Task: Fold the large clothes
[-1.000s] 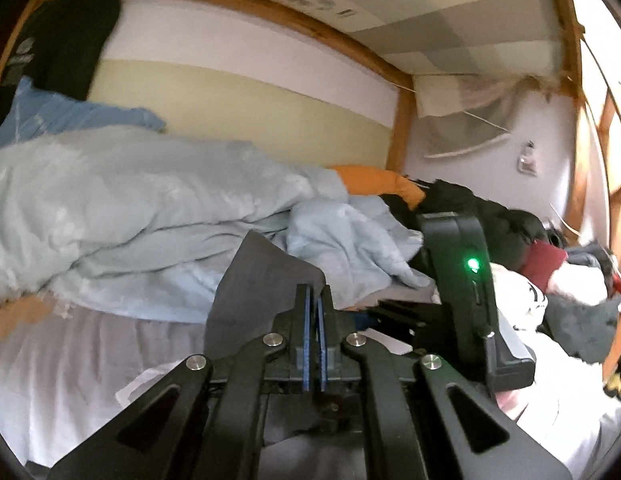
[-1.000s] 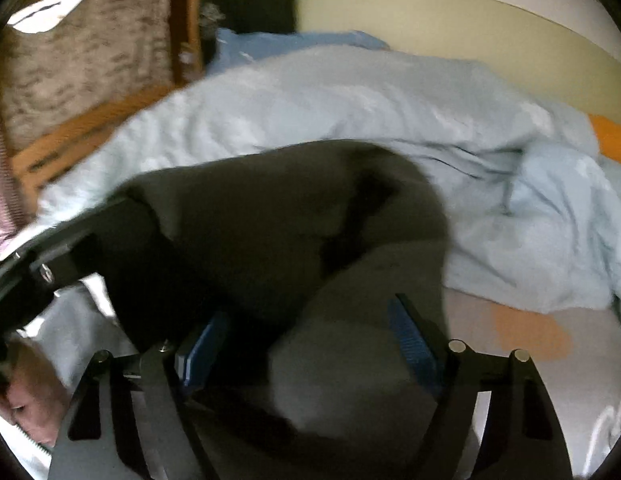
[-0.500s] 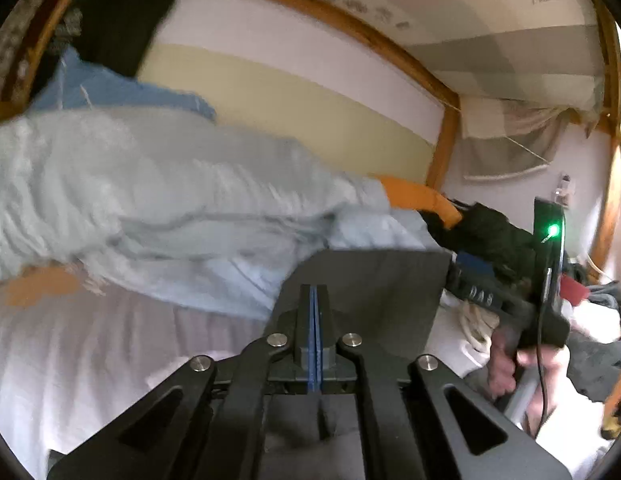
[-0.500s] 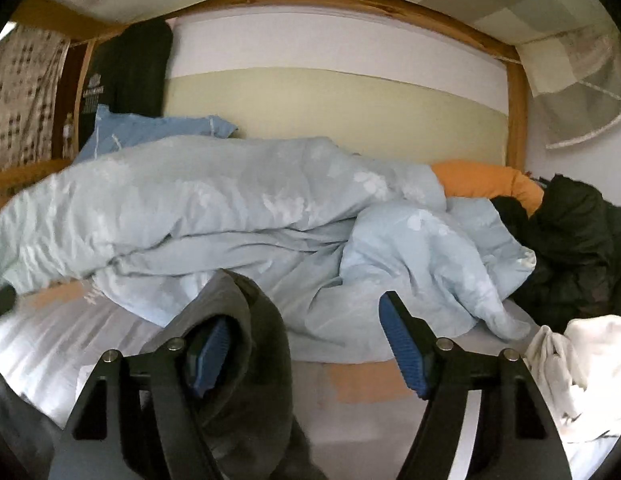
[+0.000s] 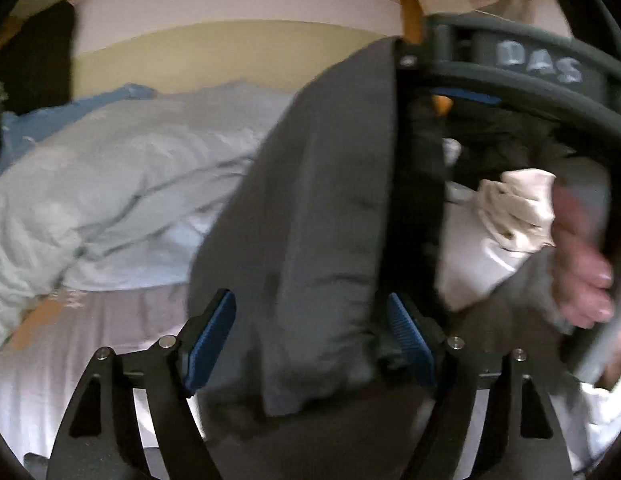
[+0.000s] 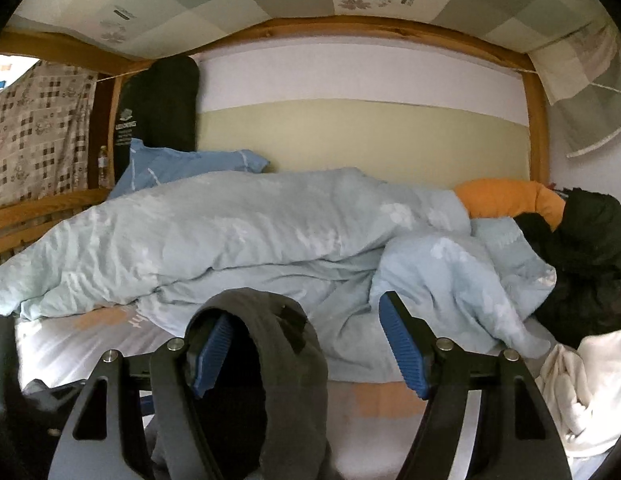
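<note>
A dark grey garment [image 5: 318, 216] hangs in front of my left gripper [image 5: 310, 336], whose blue-padded jaws stand wide open with the cloth between them, not pinched. The garment's top edge hangs from the other gripper's frame at upper right. In the right wrist view my right gripper [image 6: 306, 344] is open; a loop of the same grey garment [image 6: 282, 360] drapes over its left finger [image 6: 210, 344]. Both are above a bed with a white sheet [image 6: 70, 344].
A light blue duvet [image 6: 238, 236] lies heaped across the bed behind. An orange pillow [image 6: 506, 196] and black jacket [image 6: 582, 248] lie at the right, white clothes [image 6: 582, 384] at lower right. A wooden bed frame [image 6: 536, 120] and wall are behind.
My left gripper has opened and let go of the grey garment. The right gripper has come close beside it, carrying the cloth draped on its finger.
</note>
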The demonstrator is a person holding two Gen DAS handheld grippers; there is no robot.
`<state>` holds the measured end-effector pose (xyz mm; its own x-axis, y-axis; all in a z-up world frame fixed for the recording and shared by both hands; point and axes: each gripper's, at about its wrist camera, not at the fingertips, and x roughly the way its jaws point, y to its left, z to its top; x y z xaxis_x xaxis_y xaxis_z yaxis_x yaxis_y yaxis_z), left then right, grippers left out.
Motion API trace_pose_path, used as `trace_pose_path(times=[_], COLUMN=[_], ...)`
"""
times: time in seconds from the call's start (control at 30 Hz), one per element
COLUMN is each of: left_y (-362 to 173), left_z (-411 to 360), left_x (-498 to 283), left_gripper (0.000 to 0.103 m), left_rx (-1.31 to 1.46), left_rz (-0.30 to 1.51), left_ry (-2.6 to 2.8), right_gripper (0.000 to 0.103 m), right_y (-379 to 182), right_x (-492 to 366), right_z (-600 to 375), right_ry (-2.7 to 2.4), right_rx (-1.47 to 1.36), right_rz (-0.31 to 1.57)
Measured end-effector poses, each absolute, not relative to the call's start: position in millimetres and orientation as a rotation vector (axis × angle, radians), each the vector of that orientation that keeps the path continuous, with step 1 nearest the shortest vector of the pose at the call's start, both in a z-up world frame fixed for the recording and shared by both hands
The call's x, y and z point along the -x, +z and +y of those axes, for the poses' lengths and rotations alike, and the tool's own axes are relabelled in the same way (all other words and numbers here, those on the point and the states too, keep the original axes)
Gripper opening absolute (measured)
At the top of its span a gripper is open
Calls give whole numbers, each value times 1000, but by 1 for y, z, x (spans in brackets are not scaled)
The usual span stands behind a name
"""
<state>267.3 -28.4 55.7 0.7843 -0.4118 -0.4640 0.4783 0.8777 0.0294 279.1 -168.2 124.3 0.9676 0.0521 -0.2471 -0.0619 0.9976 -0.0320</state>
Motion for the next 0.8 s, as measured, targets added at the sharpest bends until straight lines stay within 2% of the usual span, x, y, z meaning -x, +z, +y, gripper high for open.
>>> trace_pose_path(times=[0.17, 0.27, 0.37, 0.53, 0.8], left_y=[76, 77, 67, 56, 30], left_z=[6, 21, 31, 65, 56], left_x=[-254, -259, -278, -291, -315], left_gripper=[77, 77, 75, 75, 77], left_rx=[-27, -49, -64, 68, -90], left_rz=[281, 260, 351, 479, 648], left_ry=[-288, -61, 103, 150, 182], right_gripper=[74, 74, 74, 76, 77], right_y=[124, 112, 96, 72, 32], right_x=[-279, -294, -312, -334, -348], right_z=[-164, -162, -158, -172, -221], right_ry=[88, 66, -48, -145, -33], right_rx=[28, 34, 88, 136, -15], right_rz=[267, 359, 449, 537, 797])
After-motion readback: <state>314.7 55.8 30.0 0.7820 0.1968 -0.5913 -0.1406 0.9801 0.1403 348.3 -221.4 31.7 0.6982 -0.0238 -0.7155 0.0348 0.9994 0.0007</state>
